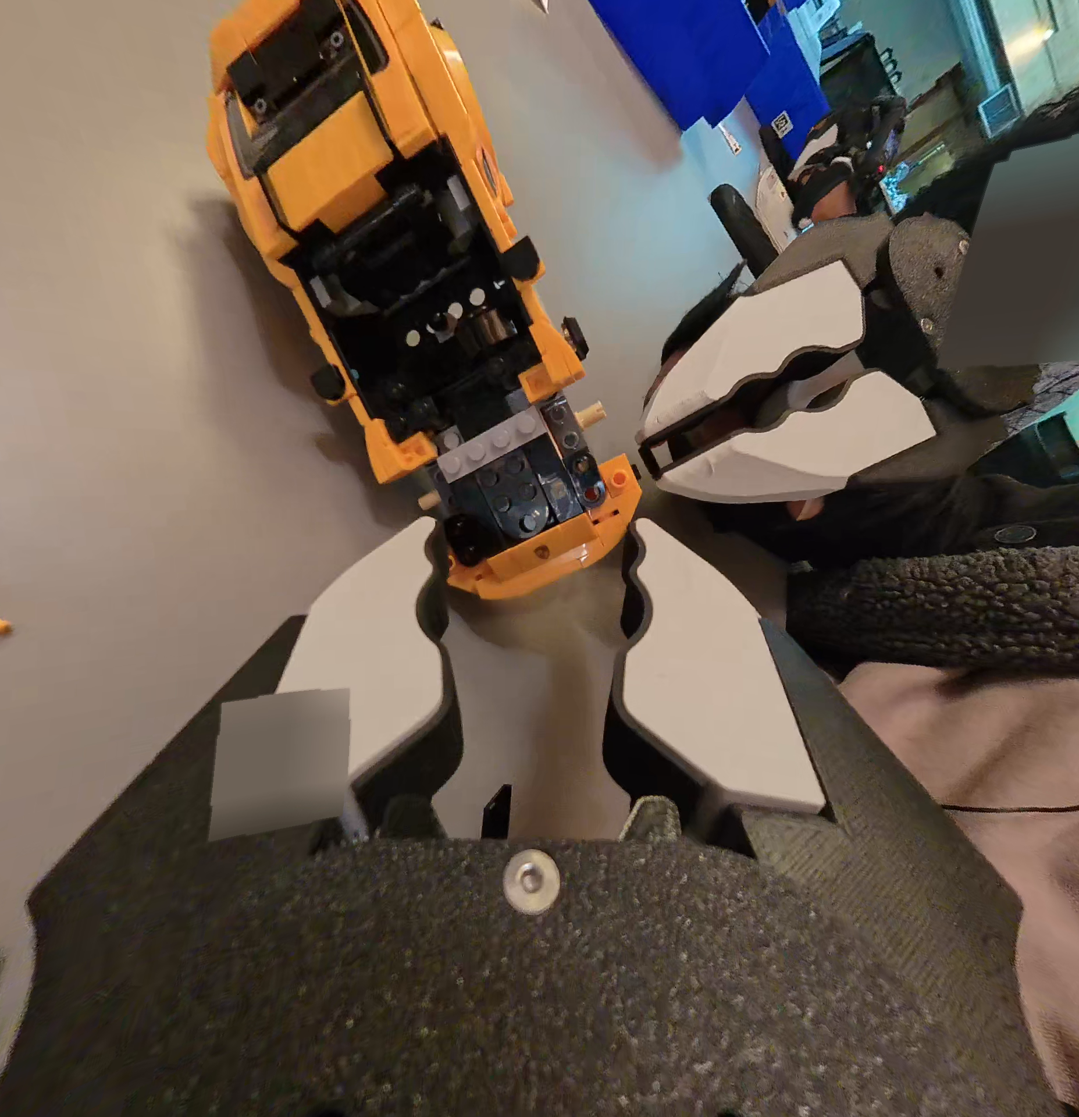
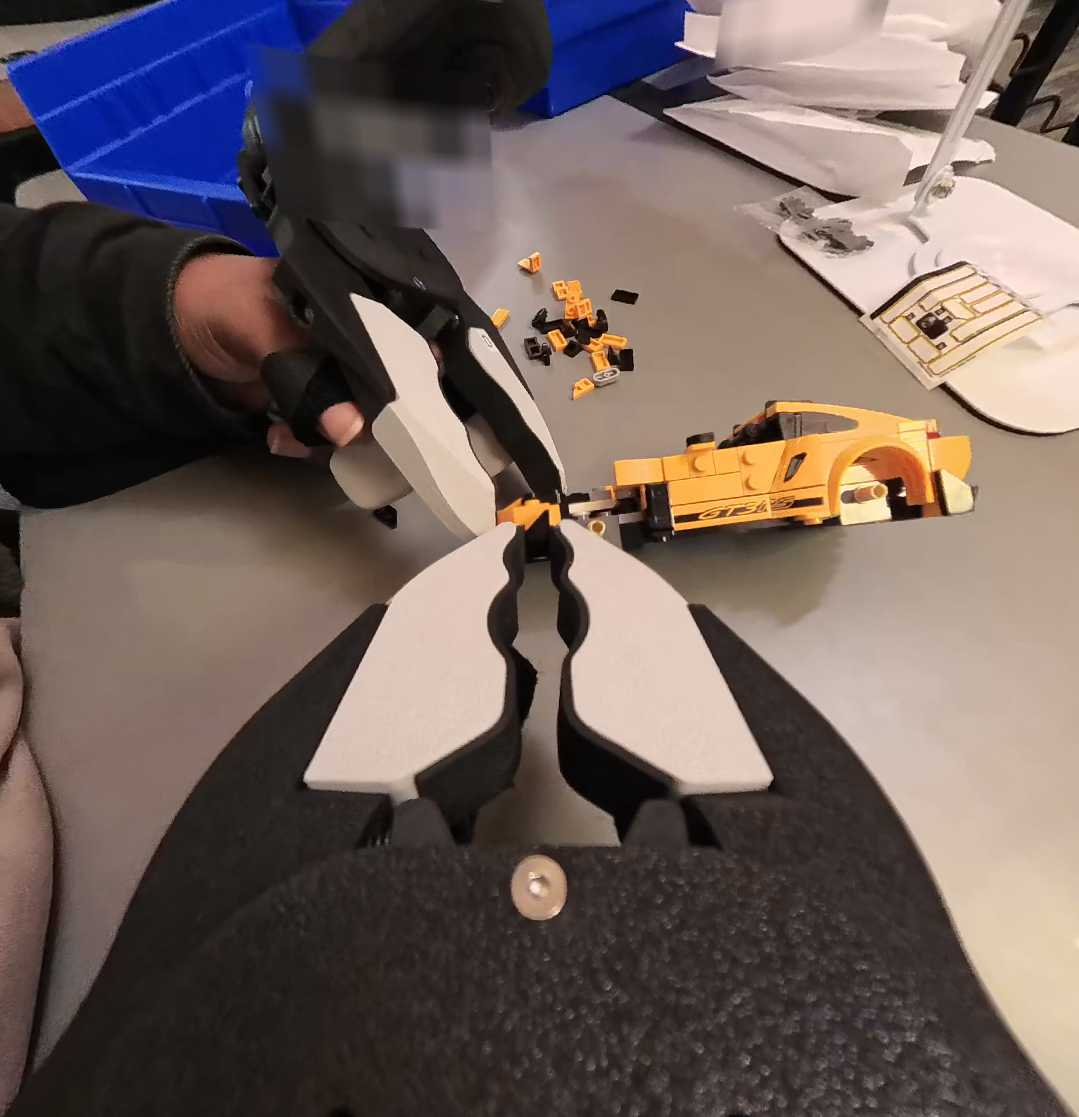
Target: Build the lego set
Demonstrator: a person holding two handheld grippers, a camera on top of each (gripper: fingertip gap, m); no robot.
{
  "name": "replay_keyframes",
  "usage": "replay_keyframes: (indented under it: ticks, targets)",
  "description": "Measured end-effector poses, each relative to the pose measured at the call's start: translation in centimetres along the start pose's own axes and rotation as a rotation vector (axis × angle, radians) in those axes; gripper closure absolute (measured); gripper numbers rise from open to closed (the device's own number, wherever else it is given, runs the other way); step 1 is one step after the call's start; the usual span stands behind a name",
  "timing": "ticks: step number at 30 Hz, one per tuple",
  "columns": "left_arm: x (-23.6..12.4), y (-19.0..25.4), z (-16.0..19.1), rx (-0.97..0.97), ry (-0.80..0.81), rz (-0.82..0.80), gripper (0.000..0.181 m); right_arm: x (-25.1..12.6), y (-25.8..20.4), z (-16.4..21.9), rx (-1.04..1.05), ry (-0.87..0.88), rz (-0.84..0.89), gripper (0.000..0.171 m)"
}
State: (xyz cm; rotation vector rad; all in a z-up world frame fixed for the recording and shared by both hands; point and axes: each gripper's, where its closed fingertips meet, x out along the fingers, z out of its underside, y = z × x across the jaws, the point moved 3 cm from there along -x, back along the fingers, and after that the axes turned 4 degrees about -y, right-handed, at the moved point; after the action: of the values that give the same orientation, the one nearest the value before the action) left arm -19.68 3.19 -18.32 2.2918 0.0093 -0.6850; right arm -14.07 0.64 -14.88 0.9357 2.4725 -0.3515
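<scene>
An orange and black lego car (image 1: 367, 181) lies on the grey table (image 1: 101, 362), its roof open and its studded front end toward me. My left gripper (image 1: 534, 538) is shut on the car's orange nose, one finger on each side. In the right wrist view the car (image 2: 766, 477) stands side-on, with the left gripper (image 2: 512, 505) clamped on its front. My right gripper (image 2: 540, 532) is nearly closed on a small black piece (image 2: 537, 547) and holds it against the car's front corner. It also shows in the left wrist view (image 1: 645, 462), coming in from the right.
A loose pile of small orange and black pieces (image 2: 585, 338) lies behind the car. Blue bins (image 2: 150, 133) stand at the back left. A sticker sheet (image 2: 948, 320), white paper bags (image 2: 827, 121) and a white stand base (image 2: 1038, 362) sit at the back right. A gloved hand (image 2: 222, 338) holds the left gripper. The white stand base (image 2: 1038, 362) lies around 25 centimeters away from my left fingertips.
</scene>
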Motion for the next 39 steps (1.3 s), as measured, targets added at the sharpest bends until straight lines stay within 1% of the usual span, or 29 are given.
replay_keyframes:
  ticks: [5,12,16,20,26,32,34,39]
  targets:
    - [-0.1,-0.1,0.0,-0.019,0.003,0.02,0.126,0.3,0.0,-0.2,-0.064,-0.052,-0.016,0.164]
    - [-0.6,-0.4,0.1,0.029,-0.004,-0.023,0.126,1.1,-0.2,-0.4,-0.11,-0.119,-0.053,0.163]
    - [-0.7,-0.5,0.1,0.0,-0.001,0.012,0.126,1.3,-0.2,-0.7,-0.109,-0.113,-0.069,0.163]
    - [-0.8,-0.3,0.0,-0.086,0.015,0.099,0.126,1.1,-0.1,-1.2,-0.103,-0.093,-0.083,0.163]
    - [-0.6,0.1,0.1,-0.162,0.022,0.172,0.126,0.8,-0.2,-1.6,-0.115,-0.117,-0.118,0.163]
    - [-0.6,0.2,0.0,-0.17,0.026,0.185,0.126,0.9,-0.1,-1.8,-0.134,-0.171,-0.166,0.161]
    - [-0.7,0.2,0.0,-0.176,0.029,0.191,0.126,1.0,-0.2,-1.8,-0.135,-0.185,-0.186,0.156]
    - [-0.7,0.2,0.0,-0.181,0.031,0.198,0.126,1.1,-0.3,-1.8,-0.135,-0.187,-0.186,0.156]
